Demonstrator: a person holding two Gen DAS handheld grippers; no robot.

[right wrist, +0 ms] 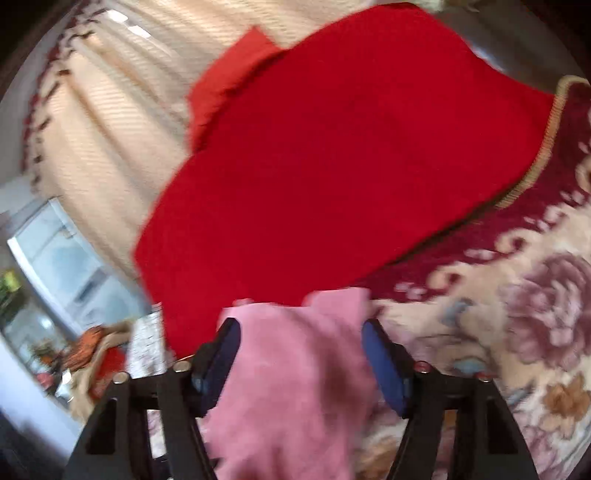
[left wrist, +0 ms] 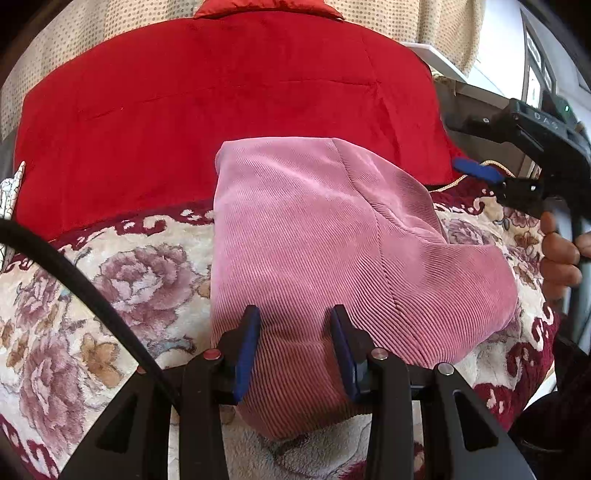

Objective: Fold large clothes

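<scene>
A pink corduroy garment (left wrist: 314, 240) lies folded on a floral blanket (left wrist: 110, 288). My left gripper (left wrist: 295, 325) is open, its blue pads either side of the garment's near end, fabric between them. My right gripper (right wrist: 301, 339) is open in its own blurred view, with pink garment (right wrist: 295, 387) fabric lying between its fingers. In the left wrist view the right gripper (left wrist: 476, 171) is seen at the far right, beyond the garment's right edge.
A large red garment (left wrist: 221, 110) lies spread behind the pink one, also in the right wrist view (right wrist: 332, 166). A beige dotted cover (left wrist: 424, 22) lies beyond. A black cable (left wrist: 85, 284) crosses lower left. A window (right wrist: 55, 258) and clutter sit at left.
</scene>
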